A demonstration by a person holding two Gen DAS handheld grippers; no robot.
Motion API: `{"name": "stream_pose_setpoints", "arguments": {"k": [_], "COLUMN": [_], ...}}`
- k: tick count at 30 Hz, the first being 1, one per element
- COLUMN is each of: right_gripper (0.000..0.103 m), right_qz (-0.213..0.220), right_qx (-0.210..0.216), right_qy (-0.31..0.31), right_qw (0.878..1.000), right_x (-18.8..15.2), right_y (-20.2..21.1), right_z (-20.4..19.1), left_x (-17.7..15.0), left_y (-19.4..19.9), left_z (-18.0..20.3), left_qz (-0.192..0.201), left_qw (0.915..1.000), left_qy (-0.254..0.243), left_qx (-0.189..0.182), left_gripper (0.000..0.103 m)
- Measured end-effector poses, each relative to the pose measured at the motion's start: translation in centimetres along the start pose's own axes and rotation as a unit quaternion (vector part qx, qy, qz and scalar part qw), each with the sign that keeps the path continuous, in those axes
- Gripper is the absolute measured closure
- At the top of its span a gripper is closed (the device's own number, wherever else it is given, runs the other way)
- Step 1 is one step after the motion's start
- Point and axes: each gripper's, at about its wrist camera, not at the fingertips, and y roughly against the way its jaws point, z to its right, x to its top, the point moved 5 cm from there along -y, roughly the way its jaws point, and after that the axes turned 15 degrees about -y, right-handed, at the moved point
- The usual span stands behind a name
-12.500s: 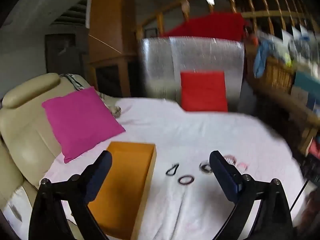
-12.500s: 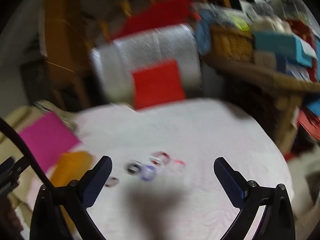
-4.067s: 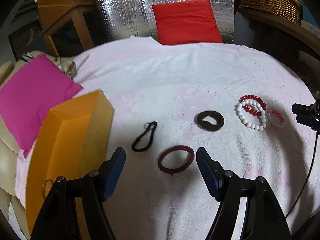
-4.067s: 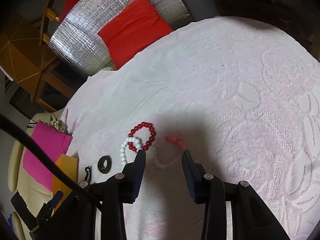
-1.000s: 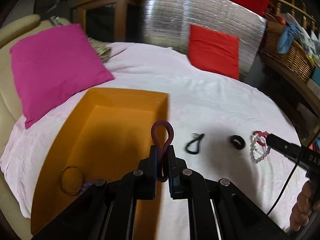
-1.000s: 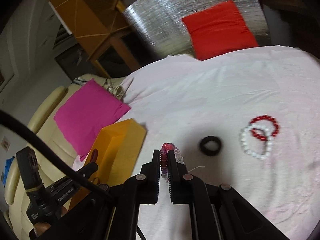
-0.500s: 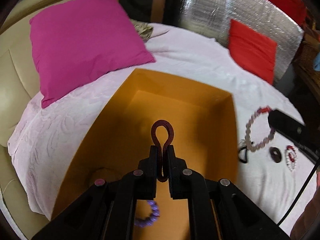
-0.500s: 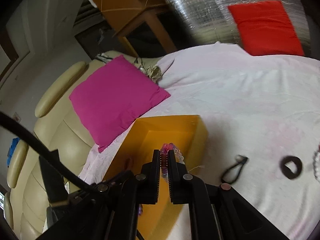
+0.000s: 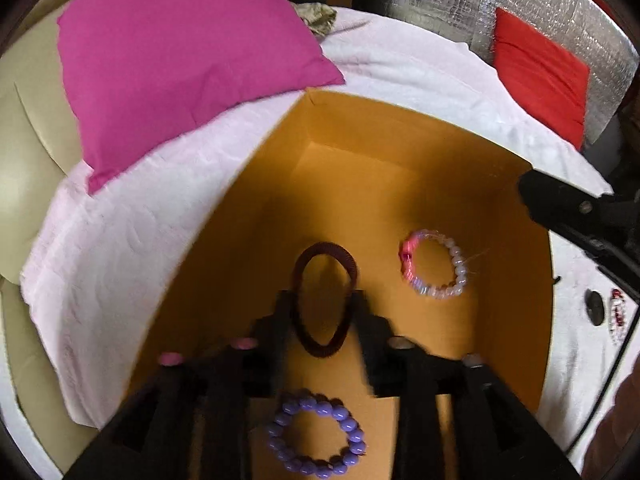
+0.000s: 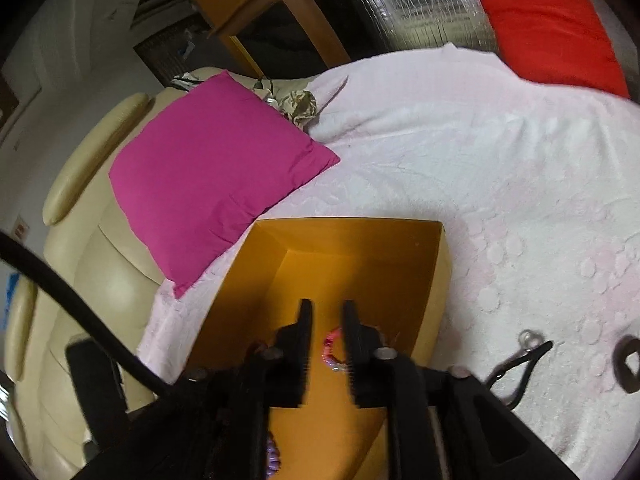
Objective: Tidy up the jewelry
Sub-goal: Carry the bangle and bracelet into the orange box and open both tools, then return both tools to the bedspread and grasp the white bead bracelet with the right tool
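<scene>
An open orange box (image 9: 400, 128) sits on the pink-white bedspread; it also shows in the right wrist view (image 10: 348, 228). My left gripper (image 9: 322, 300) hangs over the box, its jaws parted, with the dark red ring (image 9: 324, 300) loose between them. My right gripper (image 10: 326, 312) is over the box too, jaws parted. The pink and clear bead bracelet (image 9: 434, 268) is inside the box, free of the fingers, and shows between my right fingers (image 10: 332, 350). A purple bead bracelet (image 9: 316, 432) lies on the box floor.
A magenta cushion (image 9: 180, 52) lies left of the box on a cream sofa (image 10: 80, 240). A black clip (image 10: 520, 356) and a dark ring (image 10: 630, 364) lie on the spread to the right. A red cushion (image 10: 552, 28) leans on a silver panel behind.
Both grippers have opened over the box. The pink bead bracelet has dropped from the right gripper into the box. The dark red ring has sprung open between the left jaws.
</scene>
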Motion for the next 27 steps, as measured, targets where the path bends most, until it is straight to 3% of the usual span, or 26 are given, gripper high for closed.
{"name": "stream_pose_setpoints", "arguments": {"k": [5, 11, 13, 16, 21, 27], "right_gripper": [0.082, 0.081, 0.077, 0.058, 0.057, 0.057], "right_qz": [0.034, 0.086, 0.109, 0.141, 0.184, 0.208], "right_qx": [0.006, -0.02, -0.032, -0.051, -0.088, -0.098], "right_qy": [0.002, -0.007, -0.017, -0.038, -0.076, -0.149], "right_qw": [0.999, 0.996, 0.993, 0.988, 0.976, 0.962], "right_x": [0.4, 0.6, 0.6, 0.7, -0.2, -1.2], "right_y": [3.1, 9.8, 13.0, 17.1, 22.9, 26.8], "right_z": [0.8, 4.7, 6.7, 9.8, 15.5, 21.9], "left_x": [0.4, 1.4, 1.7, 2.1, 2.1, 2.0], "left_y": [1.5, 3.2, 3.7, 4.8, 6.3, 7.0], "left_z": [-0.3, 1.8, 2.8, 4.8, 9.0, 13.2], "left_qz": [0.025, 0.055, 0.067, 0.087, 0.117, 0.138], "left_qw": [0.9991, 0.9974, 0.9961, 0.9943, 0.9889, 0.9812], "left_qy": [0.001, -0.012, -0.019, -0.033, -0.073, -0.123], "left_qx": [0.035, 0.045, 0.053, 0.051, 0.056, 0.056], "left_gripper": [0.047, 0.043, 0.041, 0.039, 0.036, 0.033]}}
